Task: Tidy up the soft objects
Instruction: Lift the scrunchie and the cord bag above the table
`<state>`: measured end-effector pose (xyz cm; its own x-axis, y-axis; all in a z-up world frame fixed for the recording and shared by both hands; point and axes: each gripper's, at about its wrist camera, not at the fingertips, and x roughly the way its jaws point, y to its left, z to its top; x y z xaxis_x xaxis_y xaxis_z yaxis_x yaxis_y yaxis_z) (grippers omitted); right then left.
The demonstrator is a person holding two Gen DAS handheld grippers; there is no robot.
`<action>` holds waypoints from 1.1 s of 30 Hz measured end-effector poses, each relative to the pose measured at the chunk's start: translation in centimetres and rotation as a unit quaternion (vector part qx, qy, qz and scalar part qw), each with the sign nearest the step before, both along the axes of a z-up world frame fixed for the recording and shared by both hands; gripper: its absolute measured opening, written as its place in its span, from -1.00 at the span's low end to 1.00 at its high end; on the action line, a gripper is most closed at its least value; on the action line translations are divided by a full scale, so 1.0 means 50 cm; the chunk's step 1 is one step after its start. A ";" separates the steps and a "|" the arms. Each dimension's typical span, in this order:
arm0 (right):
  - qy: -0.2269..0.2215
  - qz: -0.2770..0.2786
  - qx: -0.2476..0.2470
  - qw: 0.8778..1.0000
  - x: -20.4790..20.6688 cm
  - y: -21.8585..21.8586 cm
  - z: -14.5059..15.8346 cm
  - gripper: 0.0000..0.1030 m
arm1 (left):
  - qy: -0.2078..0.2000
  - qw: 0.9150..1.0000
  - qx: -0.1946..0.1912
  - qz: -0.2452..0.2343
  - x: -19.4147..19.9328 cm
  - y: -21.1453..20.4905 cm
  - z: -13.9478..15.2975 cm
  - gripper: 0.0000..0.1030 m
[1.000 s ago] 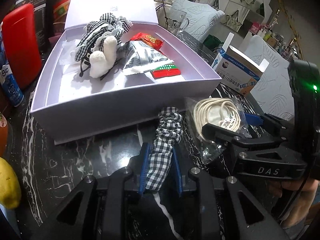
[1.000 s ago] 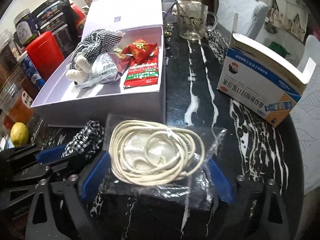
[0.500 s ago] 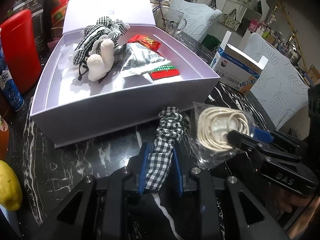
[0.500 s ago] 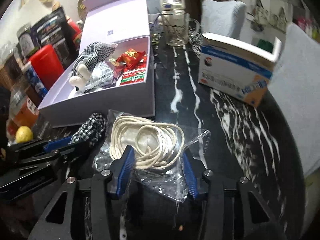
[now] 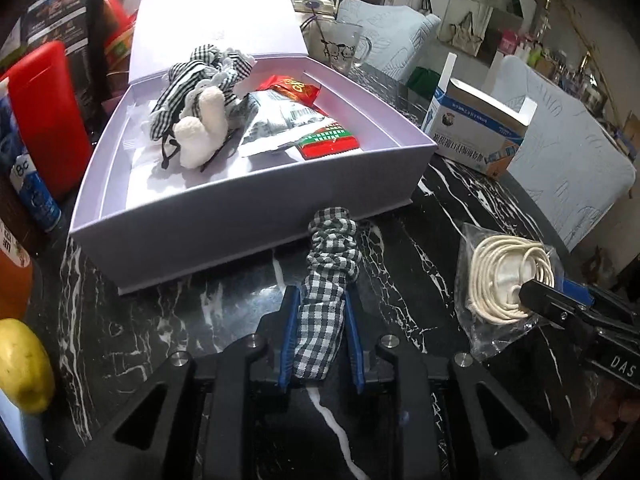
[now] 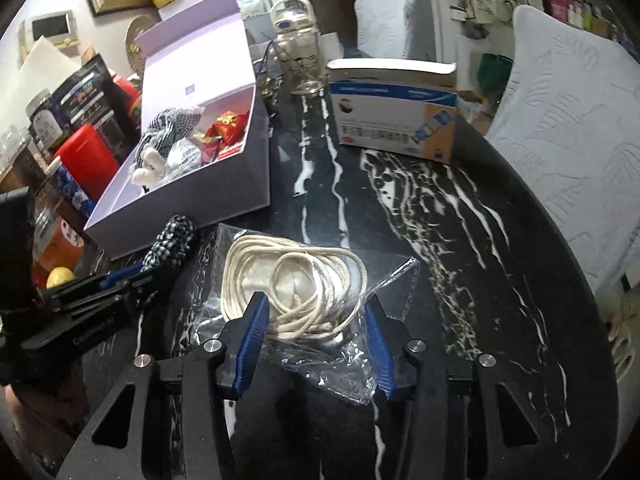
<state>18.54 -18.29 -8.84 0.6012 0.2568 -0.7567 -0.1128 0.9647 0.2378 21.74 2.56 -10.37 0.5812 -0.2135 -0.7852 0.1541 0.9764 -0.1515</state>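
So the checkered scrunchie is pinched tight in the left claw, its far end resting on the black marble tabletop right by the lilac box. Right claw is clamped on the bagged cord, beside it

Black marble table with white veins, pretty cluttered. Blue-and-white carton standing open near the far edge, a clear glass mug just behind the lilac box, a red canister off to the left, a lemon by the rim.
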 end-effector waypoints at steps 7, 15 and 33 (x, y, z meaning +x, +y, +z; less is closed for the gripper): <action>-0.003 -0.003 0.028 1.000 -0.013 -0.015 -0.004 -0.09 | -0.004 1.000 -0.022 0.007 -0.022 0.005 0.005 -0.57; -0.014 0.007 0.045 0.999 -0.032 -0.016 0.005 -0.09 | -0.012 0.999 -0.048 0.002 -0.069 -0.005 0.032 -0.57; -0.049 0.048 0.093 0.993 -0.042 0.017 0.057 -0.09 | -0.062 0.997 -0.040 0.012 -0.117 0.022 0.119 -0.57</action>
